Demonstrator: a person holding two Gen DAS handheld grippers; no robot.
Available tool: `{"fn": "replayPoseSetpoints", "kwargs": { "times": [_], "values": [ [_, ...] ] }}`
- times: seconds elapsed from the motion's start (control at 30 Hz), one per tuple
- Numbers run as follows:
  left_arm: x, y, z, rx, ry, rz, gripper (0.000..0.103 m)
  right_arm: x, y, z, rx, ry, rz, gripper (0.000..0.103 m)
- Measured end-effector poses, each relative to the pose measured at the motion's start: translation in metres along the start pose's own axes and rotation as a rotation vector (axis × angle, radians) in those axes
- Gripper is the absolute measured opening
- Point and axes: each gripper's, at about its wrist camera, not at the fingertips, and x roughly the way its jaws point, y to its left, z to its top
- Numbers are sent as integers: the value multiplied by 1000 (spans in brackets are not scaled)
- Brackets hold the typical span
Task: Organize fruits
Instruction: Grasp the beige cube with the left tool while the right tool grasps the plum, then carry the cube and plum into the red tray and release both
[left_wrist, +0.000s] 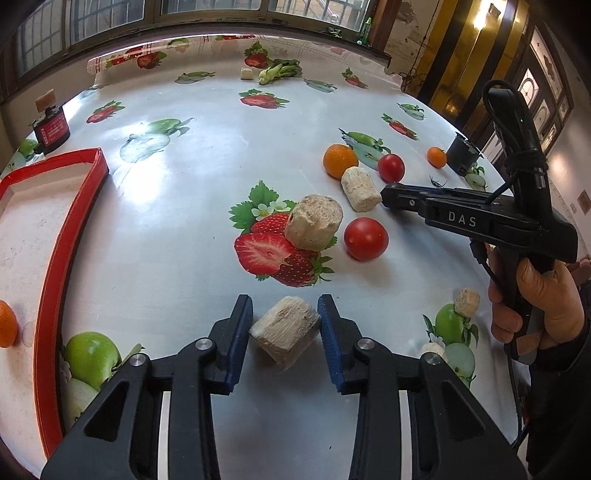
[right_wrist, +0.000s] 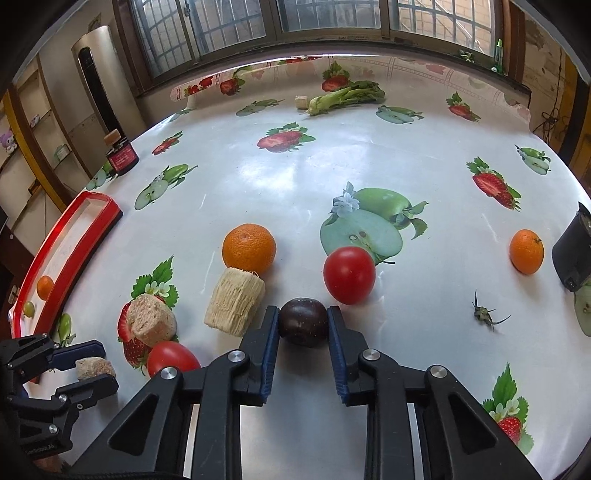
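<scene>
My left gripper (left_wrist: 285, 312) is shut on a pale sugarcane chunk (left_wrist: 285, 330), held between its blue pads; it shows in the right wrist view too (right_wrist: 94, 366). My right gripper (right_wrist: 303, 319) is shut on a dark purple plum (right_wrist: 303, 322) on the table. Close by lie two red tomatoes (right_wrist: 349, 274) (right_wrist: 171, 357), an orange (right_wrist: 249, 248), and two more cane chunks (right_wrist: 234, 301) (right_wrist: 151, 324). A second orange (right_wrist: 526, 251) lies far right. The red-rimmed tray (right_wrist: 55, 251) at the left holds a small orange (right_wrist: 45, 287) and a green grape (right_wrist: 28, 308).
The table has a fruit-print cloth. A leafy green vegetable (right_wrist: 347, 96) and a small chunk (right_wrist: 301, 101) lie at the far edge. A black-red box (right_wrist: 122, 157) stands at left, a black object (right_wrist: 572, 254) at right. A dried stem (right_wrist: 484, 314) lies near my right gripper.
</scene>
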Motion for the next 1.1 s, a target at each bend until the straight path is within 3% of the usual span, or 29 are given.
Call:
{"fn": "replayPoseSetpoints", "kwargs": {
  "times": [0.4,0.83,1.1],
  "values": [
    [-40,13,-8,-33,-70,27,34,-45,11,-21,19,-53,70,26],
    [-80,43,-22,-87,-142,66,34,-66,76,-25,-80,-72,163,26],
    [-101,63,-29,-115,-180,130,34,-66,105,-20,-125,-73,208,26]
  ]
}}
